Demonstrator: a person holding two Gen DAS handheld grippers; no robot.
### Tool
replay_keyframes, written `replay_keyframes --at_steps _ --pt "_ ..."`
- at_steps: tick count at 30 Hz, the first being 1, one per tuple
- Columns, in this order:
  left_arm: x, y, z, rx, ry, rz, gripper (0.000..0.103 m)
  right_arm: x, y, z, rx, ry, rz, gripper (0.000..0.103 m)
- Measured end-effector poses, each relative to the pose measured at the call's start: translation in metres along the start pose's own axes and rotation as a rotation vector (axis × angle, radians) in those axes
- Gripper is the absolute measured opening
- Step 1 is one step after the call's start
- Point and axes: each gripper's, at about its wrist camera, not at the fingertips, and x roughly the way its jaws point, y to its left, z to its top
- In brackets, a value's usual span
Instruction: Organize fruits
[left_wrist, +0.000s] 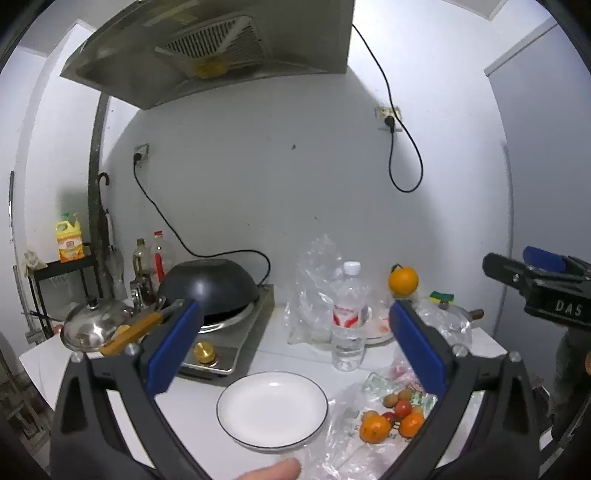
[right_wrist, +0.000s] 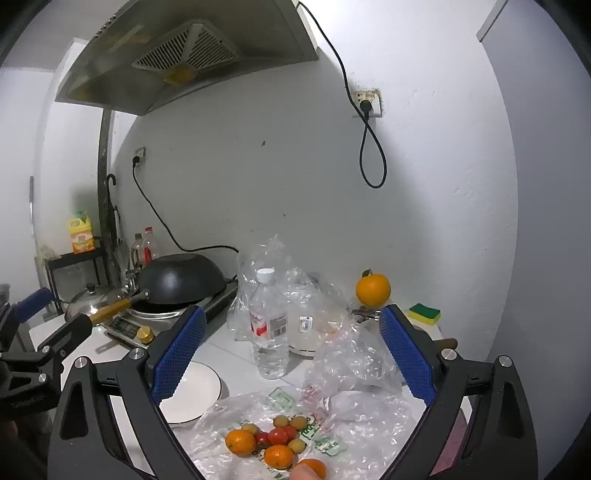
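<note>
The white counter (left_wrist: 207, 402) carries everything. Taking the white plate (left_wrist: 272, 410) as landmark: behind it to the left sits a stove (left_wrist: 236, 332) with a black wok (left_wrist: 208, 286) turned over on it. Behind the plate to the right stands a clear water bottle (left_wrist: 349, 317), capped and upright. Just right of the plate lies a crumpled plastic bag (right_wrist: 332, 417) with the fruit on it: small oranges (right_wrist: 241, 442), red tomatoes (right_wrist: 277, 436) and little yellowish fruits. A bigger orange (left_wrist: 403, 280) sits far behind the plate, by the wall. The left gripper (left_wrist: 291, 347) hangs above the plate, fingers spread wide, holding nothing. The right gripper (right_wrist: 291, 350) hangs over the bag, fingers likewise spread and empty.
</note>
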Motion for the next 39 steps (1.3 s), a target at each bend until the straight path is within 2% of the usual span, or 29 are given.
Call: replay_keyframes --at_steps 5,8,17,39 --pt "-0.001 0.007 0.000 -0.032 0.004 -0.002 0.102 -0.002 -0.002 -0.001 -0.004 0.019 -0.005 0.097" --pt "0.004 -0.008 -0.001 0.023 0.019 -0.021 0.102 -0.002 -0.001 -0.004 -0.014 0.016 -0.016 0.097" --pt "0.014 -0.014 -0.001 -0.007 0.030 -0.018 0.102 -0.002 -0.006 -0.006 -0.010 0.027 -0.001 0.097" --pt "0.016 -0.015 -0.004 -0.004 0.033 -0.019 0.102 0.000 -0.002 -0.006 -0.015 0.036 0.009 0.097"
